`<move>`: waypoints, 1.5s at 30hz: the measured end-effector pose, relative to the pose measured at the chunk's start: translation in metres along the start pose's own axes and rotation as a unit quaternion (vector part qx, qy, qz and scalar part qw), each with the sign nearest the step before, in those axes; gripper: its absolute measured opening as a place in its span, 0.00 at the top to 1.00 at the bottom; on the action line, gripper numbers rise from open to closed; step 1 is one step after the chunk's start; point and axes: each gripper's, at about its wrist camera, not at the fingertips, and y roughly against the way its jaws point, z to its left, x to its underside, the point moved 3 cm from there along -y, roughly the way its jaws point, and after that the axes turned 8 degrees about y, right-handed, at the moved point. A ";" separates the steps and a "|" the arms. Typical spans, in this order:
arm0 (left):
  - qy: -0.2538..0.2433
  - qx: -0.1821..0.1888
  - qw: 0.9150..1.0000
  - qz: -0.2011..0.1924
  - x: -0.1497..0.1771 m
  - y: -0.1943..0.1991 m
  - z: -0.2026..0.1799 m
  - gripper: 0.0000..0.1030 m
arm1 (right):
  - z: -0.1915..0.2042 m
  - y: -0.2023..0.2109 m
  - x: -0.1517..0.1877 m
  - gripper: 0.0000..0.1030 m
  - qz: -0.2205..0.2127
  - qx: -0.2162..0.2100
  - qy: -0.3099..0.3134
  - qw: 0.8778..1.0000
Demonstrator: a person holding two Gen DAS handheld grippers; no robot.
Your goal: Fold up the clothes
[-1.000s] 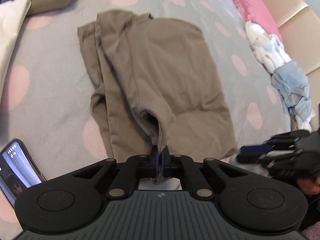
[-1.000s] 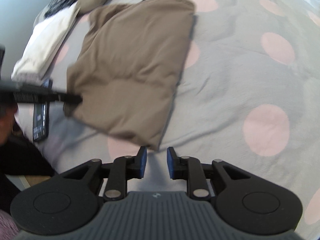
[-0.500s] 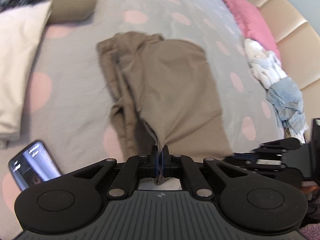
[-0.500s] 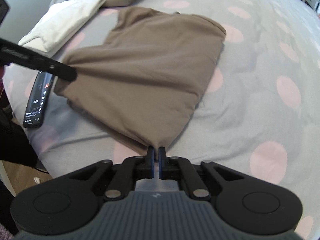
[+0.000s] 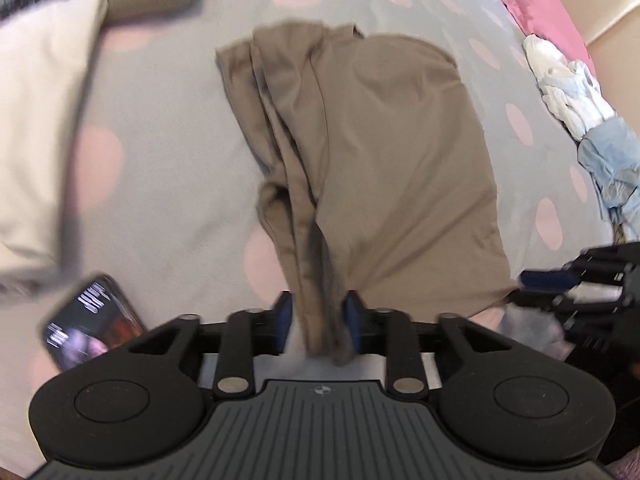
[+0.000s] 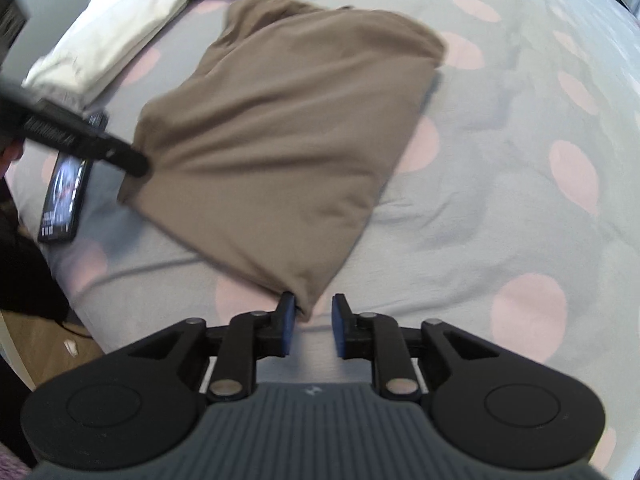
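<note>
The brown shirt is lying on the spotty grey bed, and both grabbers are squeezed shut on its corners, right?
Not quite. The brown shirt does lie on the spotty grey bed, but both grabbers are open. In the left wrist view the left gripper has its fingers apart with cloth loose between them. In the right wrist view the right gripper is open too, the corner just at its fingertips.

The left tongs (image 5: 316, 322) are held low and level, pointing forward, their blue-padded fingers (image 5: 283, 316) spread apart with cloth hanging loose in the gap. The right tongs (image 6: 313, 322) sit just as low, jaws parted too, one blue pad (image 6: 287, 320) touching a fabric corner
</note>
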 end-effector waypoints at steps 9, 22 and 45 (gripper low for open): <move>0.032 0.002 0.996 -0.078 -0.058 0.023 0.009 0.73 | -0.052 0.014 -0.054 0.72 -0.035 0.014 -0.099 0.994; 0.077 0.004 0.985 -0.152 -0.119 -0.010 0.019 0.73 | -0.130 -0.029 -0.139 0.63 -0.123 -0.047 -0.274 0.953; 0.106 -0.047 0.981 -0.157 -0.144 -0.032 0.030 0.96 | -0.145 -0.055 -0.166 0.80 -0.155 0.043 -0.241 0.957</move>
